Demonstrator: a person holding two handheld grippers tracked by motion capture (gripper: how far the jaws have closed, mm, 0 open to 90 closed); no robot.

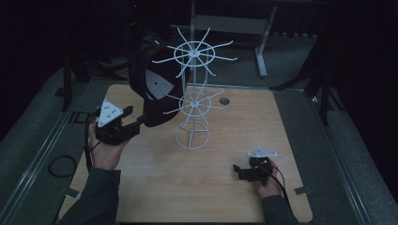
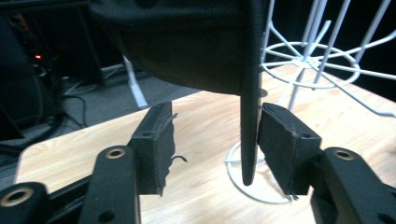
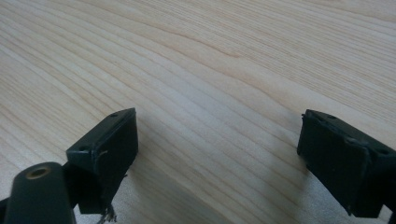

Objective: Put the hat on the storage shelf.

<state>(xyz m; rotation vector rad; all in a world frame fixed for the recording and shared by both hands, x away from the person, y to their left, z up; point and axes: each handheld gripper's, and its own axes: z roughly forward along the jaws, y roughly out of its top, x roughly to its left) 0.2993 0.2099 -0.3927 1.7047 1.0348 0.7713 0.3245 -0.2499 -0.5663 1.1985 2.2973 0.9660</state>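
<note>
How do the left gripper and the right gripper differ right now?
The left gripper is raised at the black cap hanging on the white wire rack, the cap's brim between its open jaws; the right gripper sits low over the bare wooden table with nothing between its jaws. The right gripper's jaws stand wider. Both are open and hand-held.

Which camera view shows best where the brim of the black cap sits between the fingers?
The left gripper view: the brim hangs between the left gripper fingers, near one pad. The high view shows the cap on the white rack, brim edge unclear. The right gripper view shows table wood.
</note>
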